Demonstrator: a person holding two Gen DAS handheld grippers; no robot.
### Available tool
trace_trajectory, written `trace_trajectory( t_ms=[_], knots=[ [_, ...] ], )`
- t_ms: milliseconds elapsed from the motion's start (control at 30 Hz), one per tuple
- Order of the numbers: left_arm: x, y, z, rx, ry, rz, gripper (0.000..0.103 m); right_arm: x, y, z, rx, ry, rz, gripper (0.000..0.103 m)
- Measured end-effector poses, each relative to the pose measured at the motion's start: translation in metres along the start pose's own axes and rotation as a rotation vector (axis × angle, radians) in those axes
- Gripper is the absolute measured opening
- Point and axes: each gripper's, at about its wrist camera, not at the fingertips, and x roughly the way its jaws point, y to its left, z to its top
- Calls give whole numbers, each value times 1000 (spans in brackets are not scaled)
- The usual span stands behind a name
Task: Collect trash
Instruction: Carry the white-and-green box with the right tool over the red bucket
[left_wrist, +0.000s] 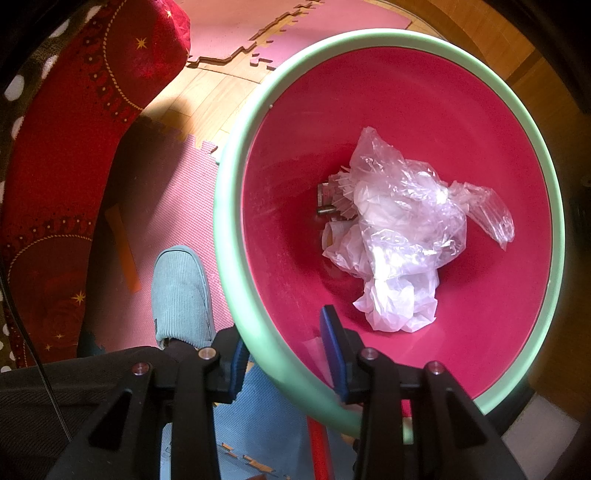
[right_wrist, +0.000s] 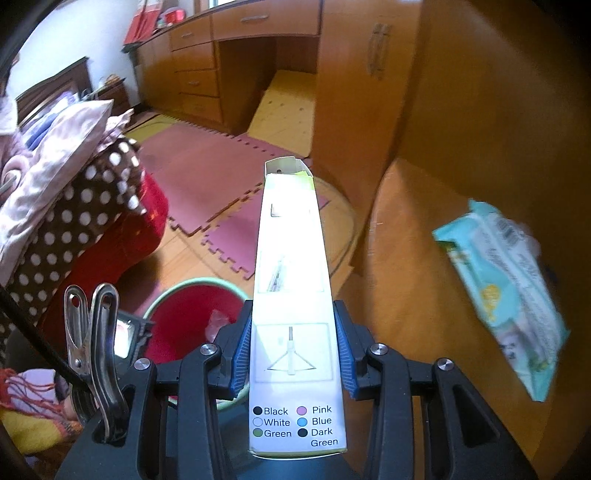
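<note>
Left wrist view, from the left: one red patterned blanket (left_wrist: 74, 129), one pale blue corduroy slipper (left_wrist: 183, 295) on pink foam puzzle mats (left_wrist: 166, 192), then the left gripper (left_wrist: 286, 354) pinching the mint-green rim of one round pink plastic bin (left_wrist: 369, 38), one pad outside the wall and one inside, seemingly to steady the bin for a drop. Inside, at the bottom: crumpled clear plastic bags (left_wrist: 402, 221), at least two, over some small scraps too jumbled to count

Right wrist view, from the left: one metal spring clip (right_wrist: 90, 332) on the gripper body, the same bin low down, then the right gripper (right_wrist: 293, 354) clamping one long white cardboard box (right_wrist: 291, 240) by its sides, near end gripped, far end jutting forward, probably trash bound for the bin. Far right: one turquoise pack of wet wipes (right_wrist: 506, 295) lying on a wooden tabletop (right_wrist: 406, 295)
</note>
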Motion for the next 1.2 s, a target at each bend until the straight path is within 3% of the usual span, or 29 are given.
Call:
trace_trajectory(
  t_ms=[600,1200],
  knots=[
    [0,0,0,1,-1,2,38,82,42,-27,-82,188,164,40],
    [1,0,0,1,-1,1,37,170,67,-62,-79,382,300,40]
  ],
)
